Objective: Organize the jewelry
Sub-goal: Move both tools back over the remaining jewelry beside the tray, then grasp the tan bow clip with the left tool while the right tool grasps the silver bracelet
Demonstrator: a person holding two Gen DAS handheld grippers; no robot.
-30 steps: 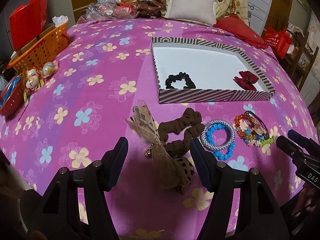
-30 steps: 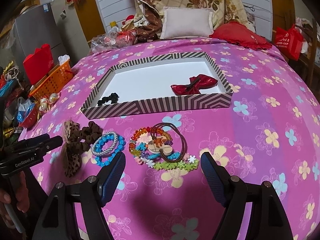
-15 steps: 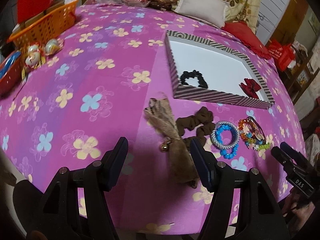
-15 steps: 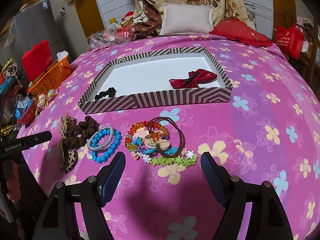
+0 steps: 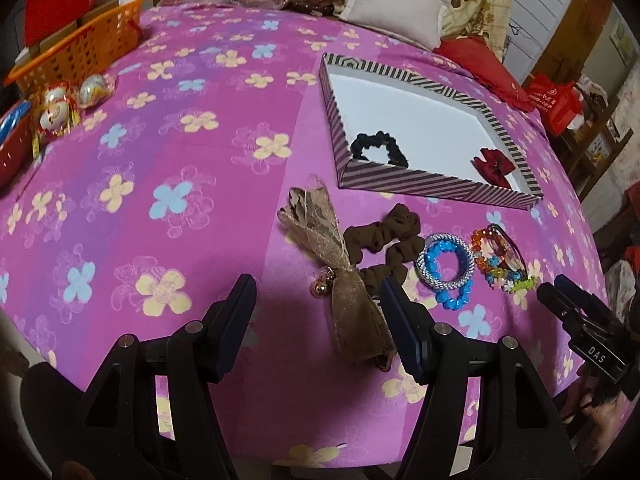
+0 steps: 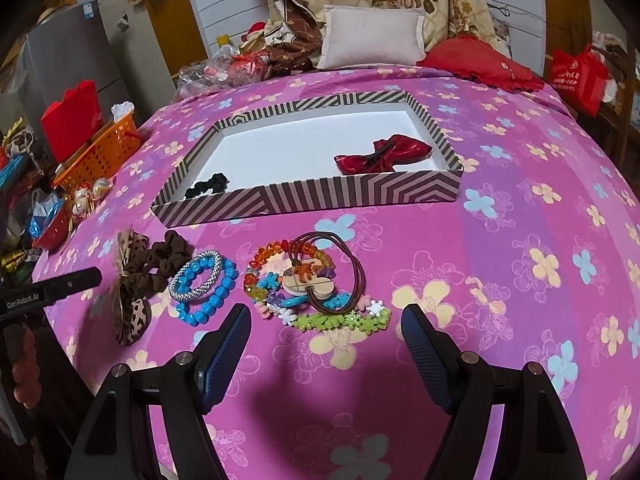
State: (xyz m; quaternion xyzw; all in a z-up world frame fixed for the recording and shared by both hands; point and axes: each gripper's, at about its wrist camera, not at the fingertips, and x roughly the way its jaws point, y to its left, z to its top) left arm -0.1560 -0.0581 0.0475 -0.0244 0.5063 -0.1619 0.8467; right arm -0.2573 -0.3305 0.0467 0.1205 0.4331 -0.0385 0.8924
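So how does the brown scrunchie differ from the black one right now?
The brown scrunchie lies on the pink cover outside the striped box; the black scrunchie lies inside it, near a corner. The brown one looks bulkier and sits against a gauzy bow; the black one lies alone. Both are gathered fabric loops, lying flat.

The left tongs [image 5: 318, 312] stand with jaws spread wide and nothing between the pads, both dark fingers [image 5: 236, 320] reaching forward from the lower edge of their own wrist view. The right tongs [image 6: 326, 340] are likewise parted wide and hold nothing. Each pair shows at the edge of the other's view, the left tongs gripped low by a bare hand [image 6: 20, 364].
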